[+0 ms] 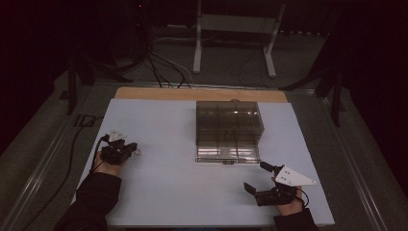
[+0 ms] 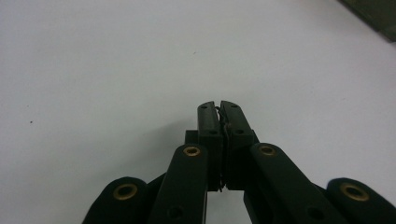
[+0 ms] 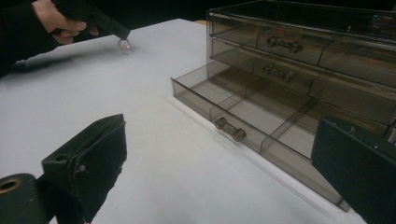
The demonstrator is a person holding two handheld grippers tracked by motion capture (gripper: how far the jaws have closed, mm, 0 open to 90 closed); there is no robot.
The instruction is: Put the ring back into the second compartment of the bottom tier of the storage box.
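A white board [image 1: 173, 192] covers most of the table, with a strip of bare wood [image 1: 144, 93] showing along its far edge at 12 o'clock. Around it the room is dark: grey carpet [image 1: 38, 144], black cables [image 1: 166, 67] trailing across the floor at 11 o'clock, and the pale legs of a stand [image 1: 197, 48] beyond the table. A smoky clear plastic drawer chest [image 1: 229, 120] sits on the board toward 1 o'clock from its middle, its bottom drawer [image 3: 243, 109] pulled out toward the person and divided into compartments that look empty; the upper drawers are pushed in. At 9 o'clock the left gripper [image 1: 132, 150] rests low over the board with its jaws pressed together on a small ring [image 3: 123, 44], which hangs from the tips just above the white surface; in the left gripper view a thin wire edge shows in the seam between the jaws. At 5 o'clock, just in front of the open drawer, the right gripper [image 1: 256, 178] is held with its jaws spread wide, gripping nothing, aimed toward the drawer's knob [image 3: 229, 129].
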